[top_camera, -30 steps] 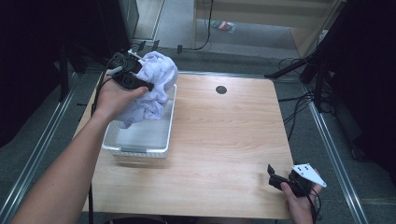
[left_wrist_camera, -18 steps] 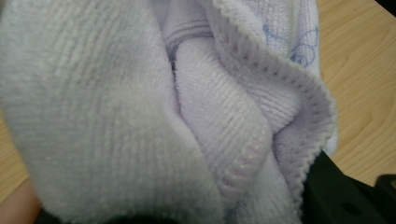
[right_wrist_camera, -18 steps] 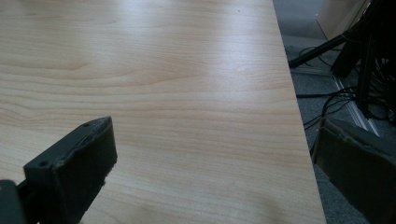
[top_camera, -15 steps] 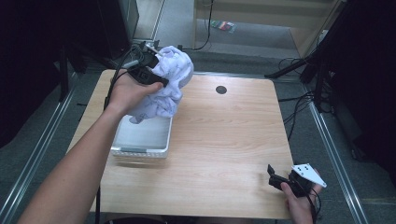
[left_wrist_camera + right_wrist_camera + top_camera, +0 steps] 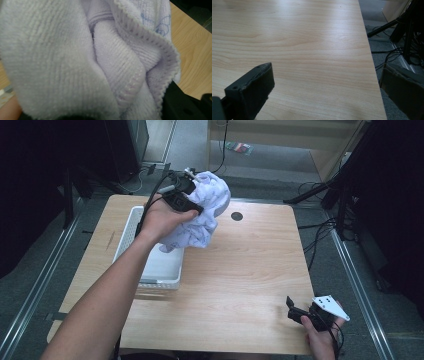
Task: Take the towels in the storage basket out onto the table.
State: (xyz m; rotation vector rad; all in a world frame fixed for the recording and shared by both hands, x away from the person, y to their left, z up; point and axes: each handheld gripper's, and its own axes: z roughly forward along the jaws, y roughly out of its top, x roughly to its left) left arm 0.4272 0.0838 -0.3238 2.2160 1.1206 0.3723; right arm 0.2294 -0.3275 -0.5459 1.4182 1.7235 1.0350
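Your left gripper is up over the far left part of the table, and the pale lavender towel hangs bunched from it — the cloth sits just beyond and below your left hand, wrapped around the gripper's front end so that the jaws themselves are buried in it. In the high view the bundle is clear of the tabletop, its lower folds dangling over the far right corner of the white basket, which stands on the table beneath your forearm. Whether the hanging end touches the basket's rim cannot be told from here.

In the left gripper view the towel presses right up against the lens: thick terry folds, a stitched hem curling down the right side, and a faint blue print near the top. A strip of wooden table shows past the hem at the right. The cloth hangs from the jaws, so they are closed on it.

Your right gripper rests low at the near right corner of the table, well apart from the towel. In the right gripper view its jaws stand wide — one at the lower left, one at the far right edge — with bare wood between them and nothing held.
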